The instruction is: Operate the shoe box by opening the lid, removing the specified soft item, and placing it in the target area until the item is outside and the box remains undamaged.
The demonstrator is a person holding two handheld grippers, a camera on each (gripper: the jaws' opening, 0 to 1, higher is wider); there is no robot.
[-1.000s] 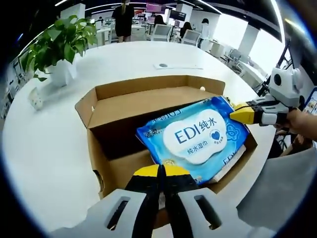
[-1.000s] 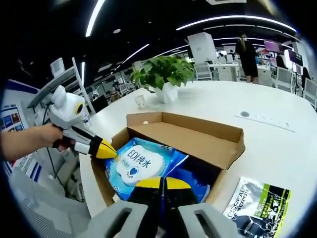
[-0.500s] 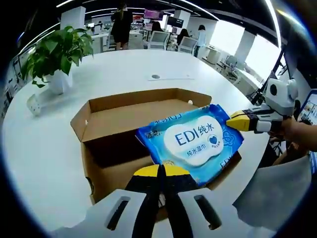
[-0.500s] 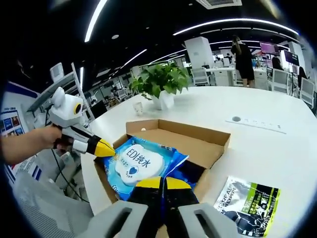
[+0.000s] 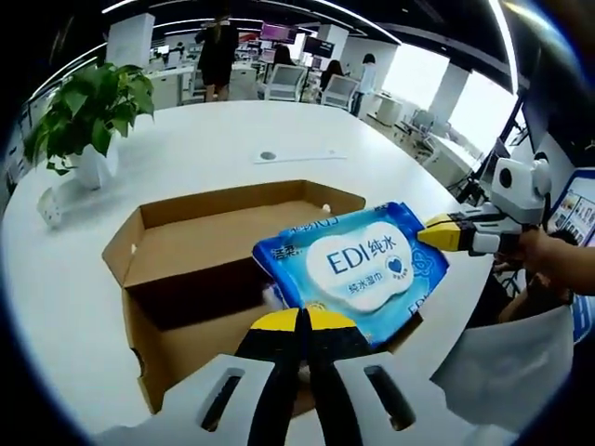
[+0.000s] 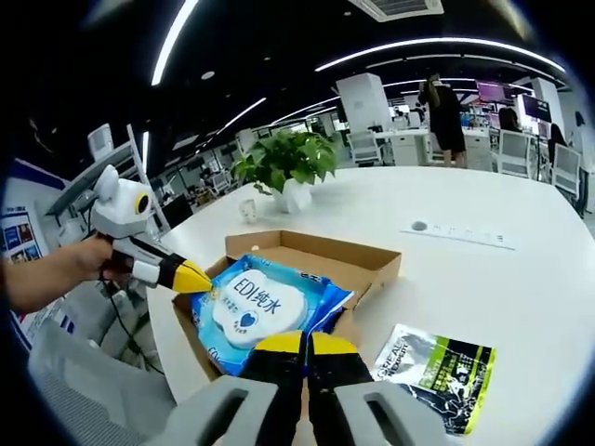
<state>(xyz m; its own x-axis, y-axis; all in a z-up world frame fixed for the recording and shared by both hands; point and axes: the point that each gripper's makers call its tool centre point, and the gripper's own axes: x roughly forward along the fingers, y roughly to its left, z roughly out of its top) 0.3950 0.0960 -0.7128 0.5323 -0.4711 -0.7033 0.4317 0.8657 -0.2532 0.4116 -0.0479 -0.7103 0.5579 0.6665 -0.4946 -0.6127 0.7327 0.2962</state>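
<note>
Wet-wipe pack (image 5: pixel 358 269): your 2 grippers, left gripper (image 5: pixel 299 327) and right gripper (image 6: pixel 305 351), clench opposite edges, keeping it level above the shoe box (image 5: pixel 186 246) ahead.

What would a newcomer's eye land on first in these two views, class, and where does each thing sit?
First, the bright blue wet-wipes pack, held over the open cardboard box with a yellow-tipped gripper shut on each end: the left gripper and the right gripper. Next, the leafy potted plant beyond the box, and the green-and-black packet lying flat on the white table.
</note>
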